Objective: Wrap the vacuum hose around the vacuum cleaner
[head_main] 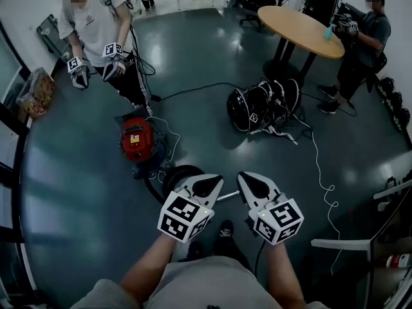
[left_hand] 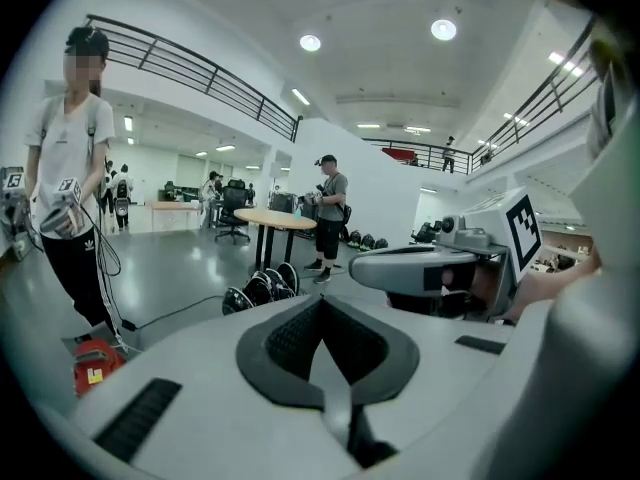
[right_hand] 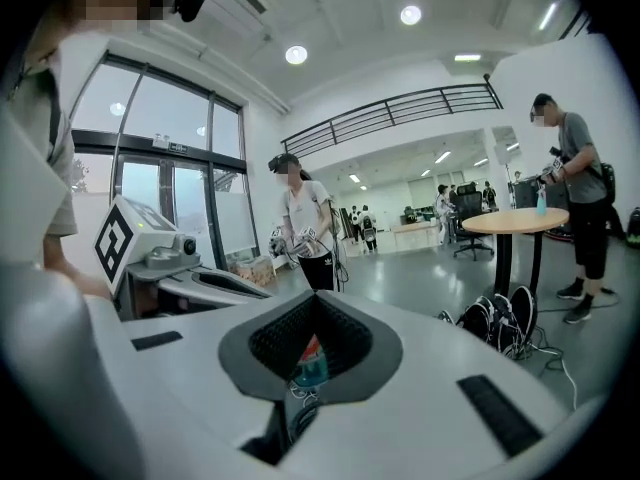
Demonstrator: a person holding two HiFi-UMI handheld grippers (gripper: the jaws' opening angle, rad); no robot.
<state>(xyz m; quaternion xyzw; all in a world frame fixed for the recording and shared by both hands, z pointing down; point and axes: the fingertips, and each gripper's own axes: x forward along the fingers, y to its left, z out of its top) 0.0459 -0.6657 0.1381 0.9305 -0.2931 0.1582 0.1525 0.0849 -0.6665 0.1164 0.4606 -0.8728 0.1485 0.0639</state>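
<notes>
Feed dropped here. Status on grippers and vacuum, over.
Left gripper and right gripper shut, empty. Red vacuum cleaner on floor ahead, untouched. Person stands just beyond it.

Glossy dark floor (head_main: 77, 172). Red vacuum cleaner (head_main: 138, 140) stands near centre, black hose (head_main: 171, 174) coiled just beside it. Heap of black gear (head_main: 264, 105) lies by the round table (head_main: 299, 28). White cable (head_main: 325, 185) trails toward right edge.

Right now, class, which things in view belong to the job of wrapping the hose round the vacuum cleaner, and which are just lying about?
Belong to the job:
- red vacuum cleaner
- black hose beside it
- left tool and right tool, both shut and empty

Just lying about:
- round table
- pile of black gear
- white cable on the floor
</notes>
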